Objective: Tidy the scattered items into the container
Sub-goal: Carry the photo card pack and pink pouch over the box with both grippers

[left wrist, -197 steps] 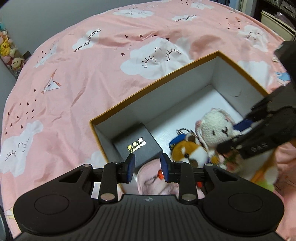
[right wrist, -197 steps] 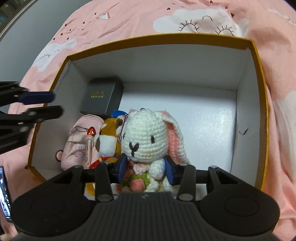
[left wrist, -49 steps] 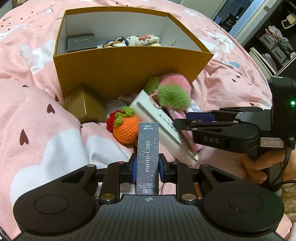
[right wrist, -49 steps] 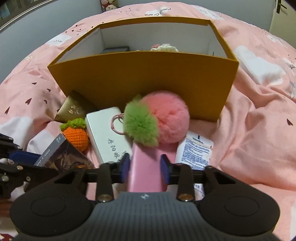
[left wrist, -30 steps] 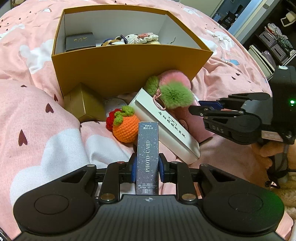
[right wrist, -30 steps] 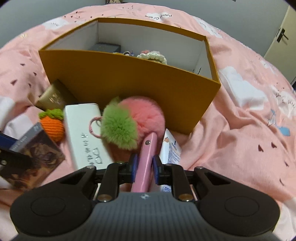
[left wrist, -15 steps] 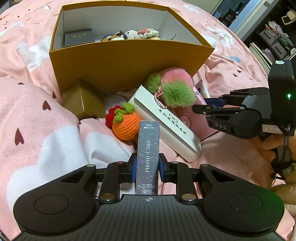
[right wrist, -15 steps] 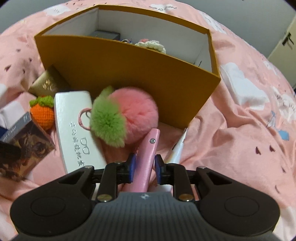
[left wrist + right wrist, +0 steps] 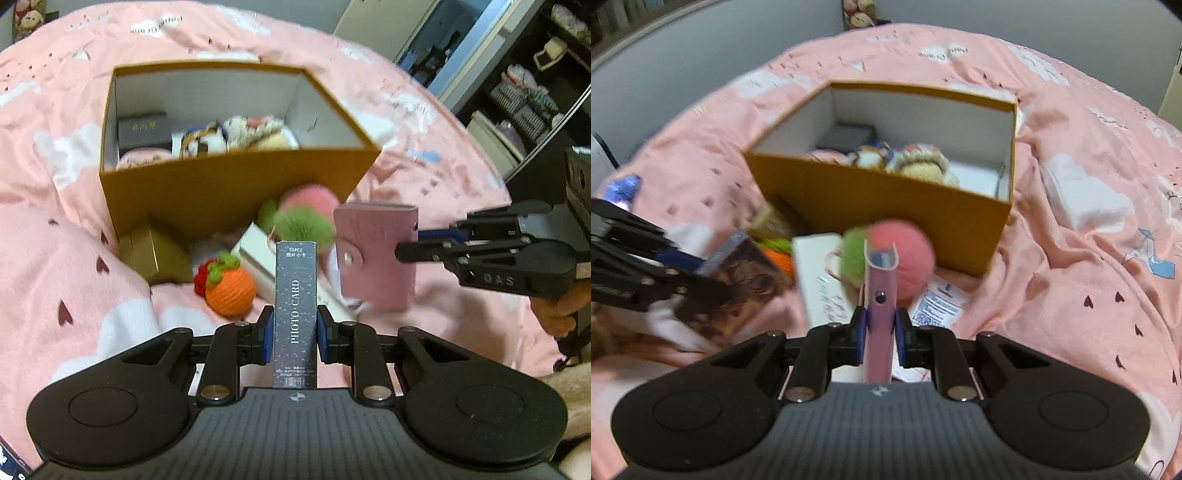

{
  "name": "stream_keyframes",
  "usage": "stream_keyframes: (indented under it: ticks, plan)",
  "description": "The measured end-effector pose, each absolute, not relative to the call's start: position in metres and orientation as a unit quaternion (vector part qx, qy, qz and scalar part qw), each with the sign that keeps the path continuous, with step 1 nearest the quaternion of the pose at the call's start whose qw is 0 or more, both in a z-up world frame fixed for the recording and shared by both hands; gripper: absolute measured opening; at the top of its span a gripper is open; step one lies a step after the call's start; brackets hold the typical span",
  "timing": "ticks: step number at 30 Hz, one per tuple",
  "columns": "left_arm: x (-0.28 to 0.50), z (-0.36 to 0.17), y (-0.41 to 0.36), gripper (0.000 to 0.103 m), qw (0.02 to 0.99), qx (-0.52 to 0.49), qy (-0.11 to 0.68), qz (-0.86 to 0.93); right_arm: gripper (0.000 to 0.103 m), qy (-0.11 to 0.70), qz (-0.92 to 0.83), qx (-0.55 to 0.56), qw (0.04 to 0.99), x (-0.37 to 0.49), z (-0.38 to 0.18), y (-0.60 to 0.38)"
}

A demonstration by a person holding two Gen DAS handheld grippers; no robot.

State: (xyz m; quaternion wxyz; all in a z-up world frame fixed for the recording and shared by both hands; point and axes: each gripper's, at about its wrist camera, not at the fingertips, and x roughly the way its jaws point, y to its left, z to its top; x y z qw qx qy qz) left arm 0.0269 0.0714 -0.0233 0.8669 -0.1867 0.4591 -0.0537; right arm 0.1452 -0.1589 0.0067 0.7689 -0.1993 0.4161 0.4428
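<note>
My left gripper (image 9: 295,332) is shut on a dark upright photo card box (image 9: 295,288), held above the bed. To its right, my right gripper (image 9: 410,245) holds a pink card album (image 9: 376,258) by its edge, clear of the bed. In the right wrist view its jaws (image 9: 880,332) are closing on the album (image 9: 881,288), pads against both faces. The mustard storage box (image 9: 229,192) stands open beyond, with a black box (image 9: 146,133) and plush toys (image 9: 240,136) inside. In front of it lie a pink-green pompom (image 9: 905,254), a white case (image 9: 258,254), an orange crochet fruit (image 9: 231,288) and a gold box (image 9: 155,251).
Everything rests on a bed with a pink cloud-print cover (image 9: 74,277). A printed leaflet (image 9: 938,302) lies beside the pompom. A person's hand (image 9: 554,310) grips the right tool. Dark shelves (image 9: 535,92) stand past the bed's right side.
Both grippers have risen with their loads. The pink album has come off the bed and hangs upright in the air. More of the storage box's inside shows.
</note>
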Motion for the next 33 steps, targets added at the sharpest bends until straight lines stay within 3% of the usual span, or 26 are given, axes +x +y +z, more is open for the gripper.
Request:
stream_keyframes:
  ticks: [16, 28, 33]
  plan:
    - [0.047, 0.026, 0.109, 0.026, 0.905, -0.195, 0.378, -0.027, 0.017, 0.373, 0.51, -0.093, 0.769, 0.17, 0.077, -0.135]
    - [0.096, 0.077, 0.166, 0.026, 0.911, -0.136, 0.389, 0.009, 0.017, 0.347, 0.528, -0.058, 0.773, 0.216, 0.079, -0.059]
    - [0.119, 0.076, 0.185, 0.026, 0.906, -0.13, 0.402, 0.031, 0.017, 0.355, 0.517, -0.023, 0.778, 0.24, 0.065, -0.029]
